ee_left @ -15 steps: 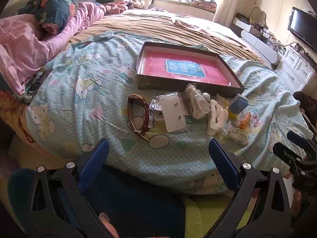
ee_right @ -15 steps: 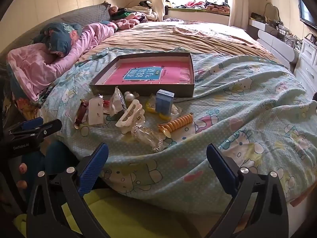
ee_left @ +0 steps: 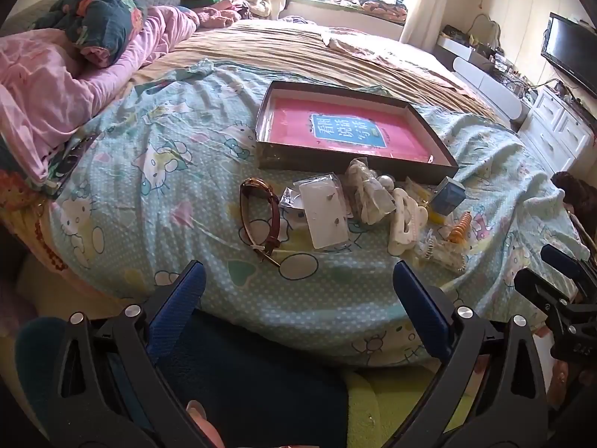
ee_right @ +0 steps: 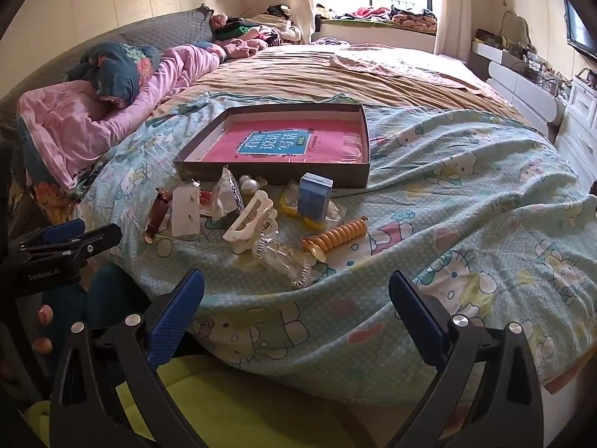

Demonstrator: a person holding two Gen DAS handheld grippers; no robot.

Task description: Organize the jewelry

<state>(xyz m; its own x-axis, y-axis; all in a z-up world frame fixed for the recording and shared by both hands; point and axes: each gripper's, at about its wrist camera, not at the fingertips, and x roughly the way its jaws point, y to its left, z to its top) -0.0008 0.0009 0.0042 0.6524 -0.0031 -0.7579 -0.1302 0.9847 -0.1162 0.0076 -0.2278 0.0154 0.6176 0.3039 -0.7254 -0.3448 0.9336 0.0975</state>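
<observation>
Left wrist view: both tools, left tool (ee_left: 298, 291) and right tool (ee_right: 296, 298), hang spread and empty before the jewelry pile (ee_left: 358, 205) on the bed (ee_left: 156, 171); light, slippery packets likely pinch best at edges.

Bedsheet (ee_right: 466, 194): soft printed cloth, matt, creased. Shallow box (ee_right: 367, 142): dark cardboard, matt walls; pink paper cover lying inside. Hair claw (ee_right: 250, 220): glossy cream plastic. Spiral hair tie (ee_right: 339, 237): smooth orange plastic. Watch strap (ee_left: 274, 212): brown, leather-like, polished. Gripper pads (ee_left: 179, 298): ribbed blue, set in matt black plastic.
</observation>
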